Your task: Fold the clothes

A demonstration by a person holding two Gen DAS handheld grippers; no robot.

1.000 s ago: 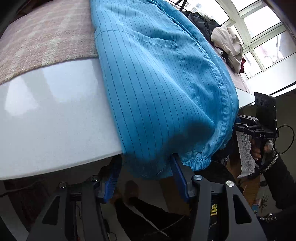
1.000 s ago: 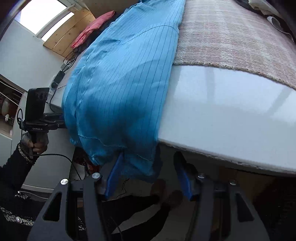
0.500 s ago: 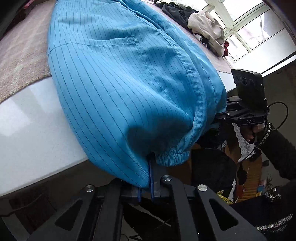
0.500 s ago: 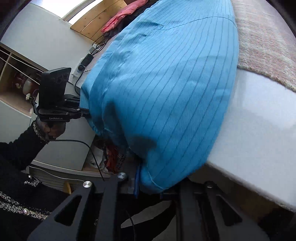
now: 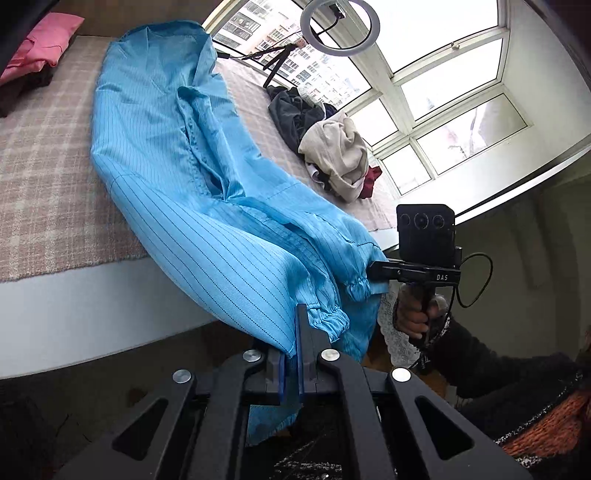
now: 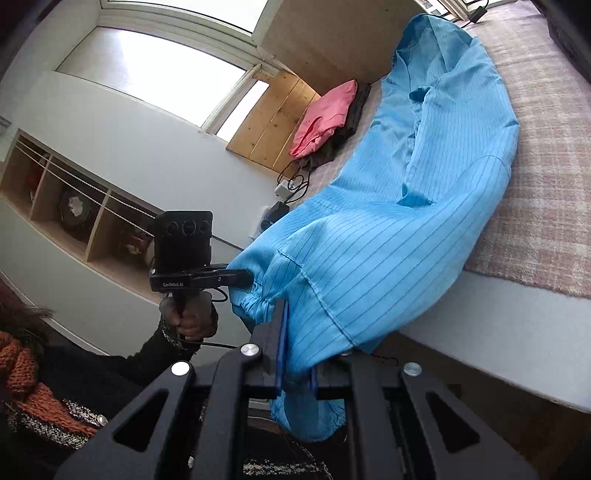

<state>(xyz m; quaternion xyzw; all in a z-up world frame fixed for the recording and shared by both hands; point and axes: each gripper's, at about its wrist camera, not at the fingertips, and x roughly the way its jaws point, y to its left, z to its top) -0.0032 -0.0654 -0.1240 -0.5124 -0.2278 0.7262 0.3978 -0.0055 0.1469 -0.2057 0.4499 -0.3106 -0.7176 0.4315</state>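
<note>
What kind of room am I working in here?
Probably a bedroom at home, set up for recording: the blue garment lies on a bed with a plaid blanket, a pile of unfolded clothes waits by the bay window, and a ring light stands there.

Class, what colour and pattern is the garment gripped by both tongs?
Bright blue garment with thin dark pinstripes, clearest in the left wrist view.
</note>
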